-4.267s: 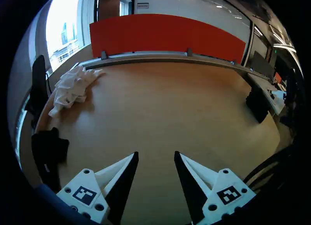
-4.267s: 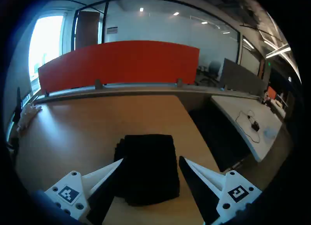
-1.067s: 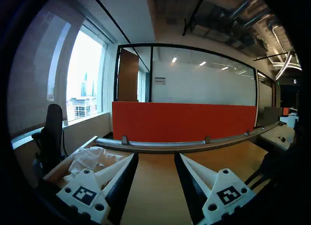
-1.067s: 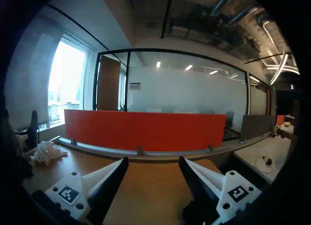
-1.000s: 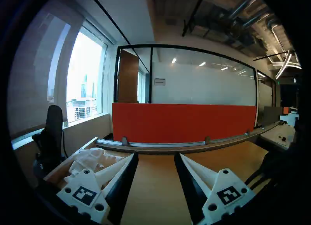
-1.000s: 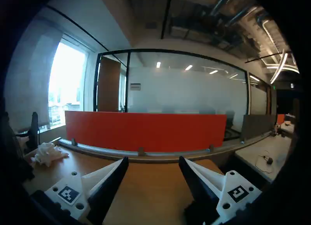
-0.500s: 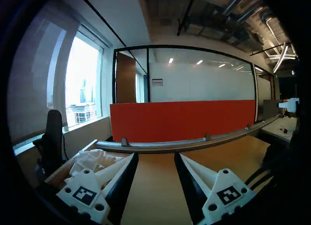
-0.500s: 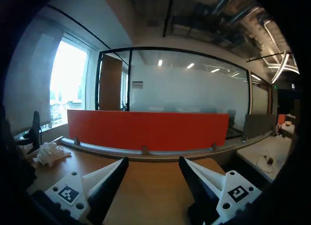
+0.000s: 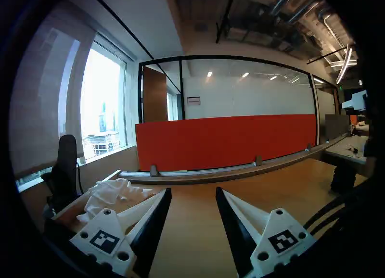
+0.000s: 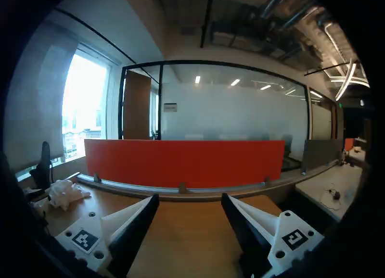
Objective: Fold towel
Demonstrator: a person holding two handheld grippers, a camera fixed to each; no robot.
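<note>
Lying bunched on desk (image 9: pixel 288 186): towel (image 9: pixel 108 194), just ahead-left of left gripper (image 9: pixel 192 191), farther left of right gripper (image 10: pixel 190 197) (both gaping wide, empty). Probably calling for tipping down, swinging left, aiming at a corner.

place: open-plan office | 12 o'clock: orange desk divider (image 9: pixel 226 141), glass partition wall (image 9: pixel 250 95) | 9 o'clock: office chair (image 9: pixel 65 167), window (image 9: pixel 101 119) | 3 o'clock: neighbouring desk (image 10: pixel 322 189)

window (image 9: pixel 103 129) blown out | ceiling lights on | edges fisheye-bent | sharp
</note>
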